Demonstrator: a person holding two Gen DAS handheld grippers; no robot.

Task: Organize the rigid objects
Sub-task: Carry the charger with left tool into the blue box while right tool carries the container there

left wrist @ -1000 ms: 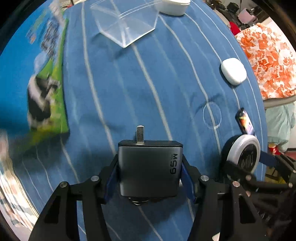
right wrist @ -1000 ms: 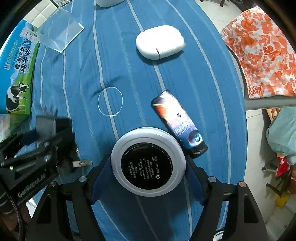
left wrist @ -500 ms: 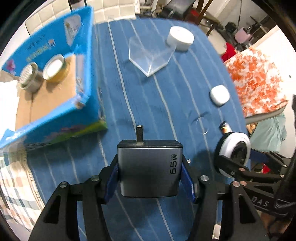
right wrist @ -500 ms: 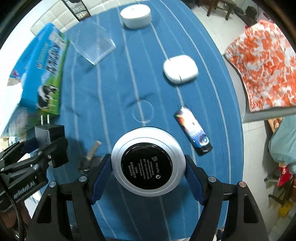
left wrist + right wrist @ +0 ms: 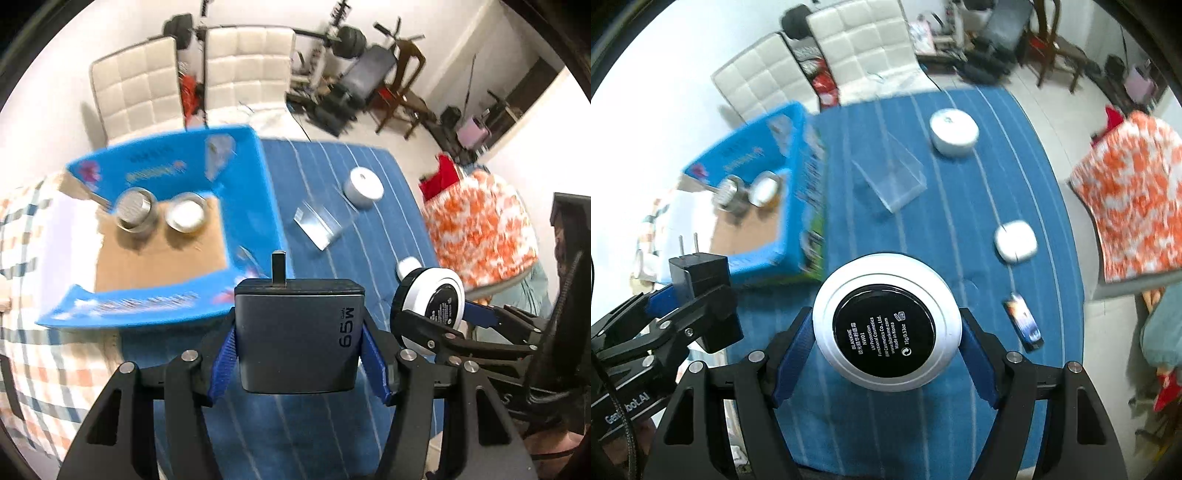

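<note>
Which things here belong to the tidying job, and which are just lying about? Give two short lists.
Job in hand:
- grey charger, held in left jaws
- round white compact, held in right jaws
- blue box with two tins
- items on the cloth: white case, white jar, clear box, dark stick

Lying about:
- white chairs
- orange floral cloth

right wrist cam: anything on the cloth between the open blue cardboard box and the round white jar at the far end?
Yes: a clear plastic box lies between the open blue cardboard box and the round white jar, on the blue striped cloth. Both wrist views show it.
</note>
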